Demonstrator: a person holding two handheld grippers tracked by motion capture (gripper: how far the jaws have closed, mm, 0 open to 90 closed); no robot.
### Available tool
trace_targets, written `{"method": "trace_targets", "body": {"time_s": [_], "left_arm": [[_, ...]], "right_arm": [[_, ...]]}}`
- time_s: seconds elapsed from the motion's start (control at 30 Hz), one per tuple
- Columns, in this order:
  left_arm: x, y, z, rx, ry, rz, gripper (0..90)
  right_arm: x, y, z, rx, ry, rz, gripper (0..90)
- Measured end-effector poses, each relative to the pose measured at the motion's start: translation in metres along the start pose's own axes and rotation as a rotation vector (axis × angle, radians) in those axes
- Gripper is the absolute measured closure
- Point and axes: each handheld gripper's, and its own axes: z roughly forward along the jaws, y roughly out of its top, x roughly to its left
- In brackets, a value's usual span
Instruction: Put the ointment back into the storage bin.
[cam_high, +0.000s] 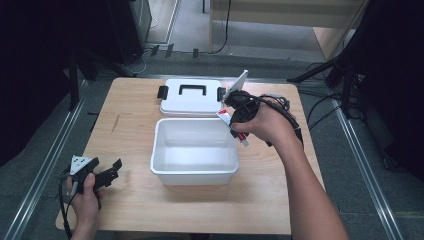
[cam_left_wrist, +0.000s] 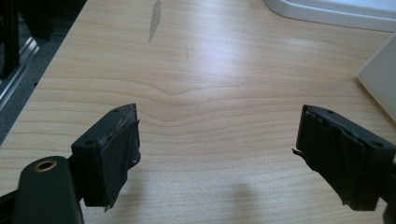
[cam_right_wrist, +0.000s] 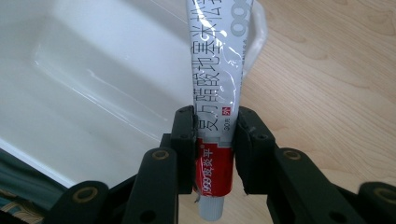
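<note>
A white ointment tube with black print, a red band and a white cap is clamped between the jaws of my right gripper. In the high view this gripper hovers over the far right corner of an open white plastic box, and the tube shows red and white there. The tube's far end reaches over the box rim. My left gripper rests low at the table's front left, jaws wide apart with only bare wood between them.
The box's white lid, with a black handle and black clips, lies flat just behind the box. The wooden table has metal rails on either side. A corner of the box sits to the right of my left gripper.
</note>
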Motion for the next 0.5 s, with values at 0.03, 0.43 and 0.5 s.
{"method": "trace_targets", "body": {"time_s": [0.03, 0.43, 0.5], "left_arm": [[0.000, 0.000, 0.000, 0.000, 0.000, 0.000, 14.3], [0.000, 0.000, 0.000, 0.004, 0.000, -0.001, 14.3], [0.000, 0.000, 0.000, 0.005, -0.001, -0.003, 14.2]], "right_arm": [[0.002, 0.001, 0.000, 0.003, 0.002, -0.009, 72.2], [0.023, 0.010, 0.010, -0.023, 0.027, -0.173, 72.1], [0.026, 0.010, 0.011, -0.038, 0.043, -0.228, 72.1]]}}
